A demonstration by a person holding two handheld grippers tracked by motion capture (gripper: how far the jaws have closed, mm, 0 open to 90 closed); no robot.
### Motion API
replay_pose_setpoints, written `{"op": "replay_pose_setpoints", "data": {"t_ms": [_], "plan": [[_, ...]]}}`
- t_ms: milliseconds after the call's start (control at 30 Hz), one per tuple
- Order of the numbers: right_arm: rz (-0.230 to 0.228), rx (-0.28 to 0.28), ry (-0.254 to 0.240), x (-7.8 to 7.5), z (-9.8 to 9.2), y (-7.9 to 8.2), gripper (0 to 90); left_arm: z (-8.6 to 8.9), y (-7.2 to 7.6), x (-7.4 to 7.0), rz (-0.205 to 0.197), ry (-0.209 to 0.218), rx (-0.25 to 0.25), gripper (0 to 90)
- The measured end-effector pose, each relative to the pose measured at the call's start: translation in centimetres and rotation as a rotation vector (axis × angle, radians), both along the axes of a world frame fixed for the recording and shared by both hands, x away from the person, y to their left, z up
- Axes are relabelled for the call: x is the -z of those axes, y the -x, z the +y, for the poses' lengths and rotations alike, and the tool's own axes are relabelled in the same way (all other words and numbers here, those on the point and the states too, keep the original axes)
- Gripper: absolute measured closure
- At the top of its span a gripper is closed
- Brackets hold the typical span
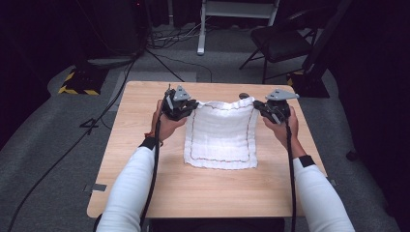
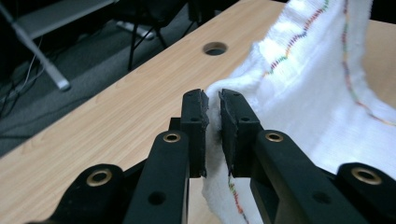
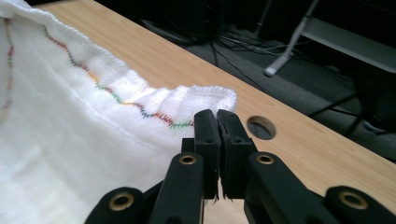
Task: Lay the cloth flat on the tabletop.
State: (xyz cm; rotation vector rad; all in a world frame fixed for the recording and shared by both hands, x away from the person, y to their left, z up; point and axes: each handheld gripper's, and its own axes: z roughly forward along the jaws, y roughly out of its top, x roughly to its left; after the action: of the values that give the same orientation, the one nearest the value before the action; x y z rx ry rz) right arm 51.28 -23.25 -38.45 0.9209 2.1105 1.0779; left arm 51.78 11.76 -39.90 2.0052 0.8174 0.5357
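A white cloth [image 1: 221, 135] with a coloured zigzag stitch line lies on the wooden table [image 1: 193, 193], its far edge lifted off the wood. My left gripper [image 1: 194, 107] is at the far left corner. In the left gripper view the jaws [image 2: 213, 100] stand close together with that cloth [image 2: 303, 93] corner pinched between the pads. My right gripper [image 1: 257, 105] is at the far right corner. In the right gripper view its jaws [image 3: 217, 116] are shut on the cloth [image 3: 70, 140] edge, and the fabric hangs slack between the two grippers.
A round hole [image 1: 243, 95] is cut in the table near its far edge, just behind the cloth. Beyond the table stand a black chair [image 1: 280, 41], a white frame [image 1: 232, 14] and a yellow-black striped base [image 1: 80, 82]. Cables [image 1: 164, 36] run over the grey carpet.
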Motion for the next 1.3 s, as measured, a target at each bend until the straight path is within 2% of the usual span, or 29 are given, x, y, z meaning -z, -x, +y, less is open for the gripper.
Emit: {"op": "replay_pose_setpoints", "data": {"t_ms": [67, 100, 133, 167, 233, 333, 400, 500, 600, 700, 767, 800, 867, 900, 967, 1033, 1167, 1233, 1300], "plan": [[0.012, 0.04, 0.023, 0.8, 0.4, -1.4, 83.0, -0.1, -1.1, 0.8, 0.016, -0.013, -0.089, 70.9], [0.018, 0.07, 0.029, 1.2, 0.7, -2.2, 78.9, 0.0, -1.6, 1.2, 0.043, -0.009, -0.123, 66.4], [0.028, 0.098, 0.049, 1.7, 0.9, -2.8, 76.3, 0.1, -2.0, 1.7, 0.062, -0.01, -0.135, 66.8], [0.035, 0.113, 0.068, 2.1, 1.0, -3.2, 75.0, 0.1, -2.2, 2.2, 0.07, -0.034, -0.152, 64.2], [0.056, 0.13, 0.066, 2.6, 1.0, -3.4, 70.8, 0.0, -2.1, 2.8, 0.09, -0.062, -0.13, 56.7], [0.115, 0.099, 0.045, 3.2, 0.4, -3.0, 63.6, -0.4, -0.9, 3.6, 0.11, -0.11, -0.075, 45.0], [0.138, 0.072, 0.059, 3.6, 0.1, -2.4, 61.8, -0.5, 0.0, 4.1, 0.112, -0.154, -0.043, 39.0], [0.181, 0.006, 0.058, 4.5, -0.6, -0.7, 59.2, -0.4, 2.0, 5.0, 0.145, -0.168, 0.029, 34.3], [0.212, -0.061, 0.077, 5.3, -1.1, 1.5, 58.5, -0.2, 3.9, 6.0, 0.171, -0.183, 0.091, 29.6], [0.259, -0.129, 0.057, 6.3, -1.8, 3.6, 57.3, -0.1, 5.5, 6.7, 0.194, -0.196, 0.141, 28.5], [0.27, -0.155, 0.076, 7.0, -2.0, 4.8, 56.7, -0.1, 6.3, 7.1, 0.215, -0.223, 0.162, 29.9], [0.281, -0.177, 0.069, 7.3, -2.1, 5.4, 56.6, 0.0, 6.7, 7.3, 0.225, -0.228, 0.177, 30.7], [0.295, -0.199, 0.087, 7.9, -2.2, 6.4, 56.9, 0.2, 7.6, 7.4, 0.233, -0.233, 0.199, 38.8], [0.301, -0.213, 0.098, 8.1, -2.2, 6.8, 57.8, 0.3, 7.9, 7.5, 0.241, -0.23, 0.225, 45.9], [0.316, -0.241, 0.096, 8.4, -2.4, 7.6, 62.9, 0.6, 8.4, 7.6, 0.258, -0.226, 0.257, 51.2], [0.336, -0.272, 0.087, 8.8, -2.5, 8.3, 63.5, 0.7, 8.8, 7.8, 0.271, -0.236, 0.283, 55.7], [0.363, -0.298, 0.126, 9.6, -2.3, 9.4, 62.0, 0.8, 9.1, 8.4, 0.297, -0.238, 0.283, 57.2], [0.372, -0.302, 0.139, 9.9, -2.2, 9.7, 62.2, 0.9, 9.2, 8.7, 0.293, -0.237, 0.287, 58.2], [0.381, -0.297, 0.126, 10.0, -2.5, 9.7, 65.0, 1.0, 9.2, 8.7, 0.294, -0.231, 0.292, 61.1]]}}
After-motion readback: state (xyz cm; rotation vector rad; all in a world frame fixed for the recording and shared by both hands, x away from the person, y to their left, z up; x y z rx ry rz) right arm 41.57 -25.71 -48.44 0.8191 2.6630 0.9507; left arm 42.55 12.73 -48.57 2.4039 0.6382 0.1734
